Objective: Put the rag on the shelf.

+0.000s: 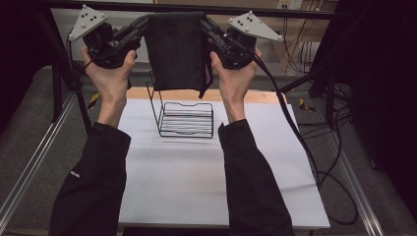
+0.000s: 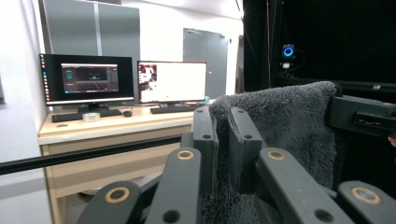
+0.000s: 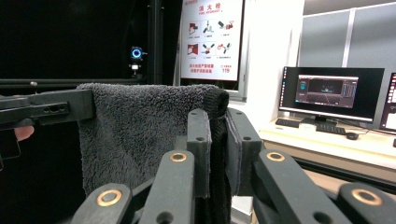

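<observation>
A dark grey fleecy towel (image 1: pixel 177 49) hangs folded in the air, high above the far part of the table. My left gripper (image 1: pixel 142 25) is shut on its upper left corner and my right gripper (image 1: pixel 206 24) is shut on its upper right corner. In the left gripper view the towel (image 2: pixel 285 126) runs from between my jaws to the other gripper at the right. In the right gripper view the towel (image 3: pixel 140 135) stretches from my jaws to the other gripper at the left. A black wire rack (image 1: pixel 184 118) stands on the table right under the towel.
The white table top (image 1: pixel 196 172) lies below my forearms, with a wooden strip along its far edge. Black frame bars cross behind the towel. Cables (image 1: pixel 314 147) trail off the right side. Monitors on a desk (image 2: pixel 121 84) stand in the room beyond.
</observation>
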The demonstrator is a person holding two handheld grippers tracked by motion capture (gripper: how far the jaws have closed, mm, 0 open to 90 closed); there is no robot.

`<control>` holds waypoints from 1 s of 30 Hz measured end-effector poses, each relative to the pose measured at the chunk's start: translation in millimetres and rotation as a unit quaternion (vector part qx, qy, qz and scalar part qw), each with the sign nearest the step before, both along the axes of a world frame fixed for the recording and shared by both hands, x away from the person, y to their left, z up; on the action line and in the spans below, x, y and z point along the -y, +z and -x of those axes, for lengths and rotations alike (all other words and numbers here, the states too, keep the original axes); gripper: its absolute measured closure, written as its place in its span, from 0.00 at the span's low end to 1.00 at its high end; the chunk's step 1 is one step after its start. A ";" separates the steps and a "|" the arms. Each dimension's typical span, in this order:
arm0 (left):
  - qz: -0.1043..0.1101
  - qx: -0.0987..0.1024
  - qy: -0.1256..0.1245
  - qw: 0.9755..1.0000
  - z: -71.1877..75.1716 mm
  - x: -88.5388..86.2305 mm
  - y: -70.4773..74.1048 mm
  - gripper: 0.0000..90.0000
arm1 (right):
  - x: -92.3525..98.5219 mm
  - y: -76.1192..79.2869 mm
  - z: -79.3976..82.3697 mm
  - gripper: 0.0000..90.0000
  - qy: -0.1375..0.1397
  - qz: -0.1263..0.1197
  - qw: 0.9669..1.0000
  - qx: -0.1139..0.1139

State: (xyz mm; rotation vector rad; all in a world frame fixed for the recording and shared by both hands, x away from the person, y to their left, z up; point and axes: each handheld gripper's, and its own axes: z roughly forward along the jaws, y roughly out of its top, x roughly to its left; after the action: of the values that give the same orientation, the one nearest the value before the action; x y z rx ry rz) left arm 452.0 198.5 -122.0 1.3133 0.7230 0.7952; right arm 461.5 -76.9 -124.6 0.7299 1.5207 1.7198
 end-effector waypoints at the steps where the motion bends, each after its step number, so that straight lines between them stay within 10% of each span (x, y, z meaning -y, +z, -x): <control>1: 0.002 -0.001 -0.001 1.000 -2.0 -0.2 0.7 0.92 | 0.2 1.6 -1.6 0.91 0.000 0.000 1.000 -0.001; 30: -0.018 -0.007 0.020 1.000 -44.6 -2.1 6.0 0.92 | -4.9 8.5 -47.0 0.91 -0.004 -0.001 1.000 -0.012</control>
State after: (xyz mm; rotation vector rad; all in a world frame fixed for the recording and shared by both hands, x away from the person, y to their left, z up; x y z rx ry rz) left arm 496.6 200.6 -116.0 1.3402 0.7511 0.8355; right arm 508.4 -72.0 -116.1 0.7580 1.5314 1.7126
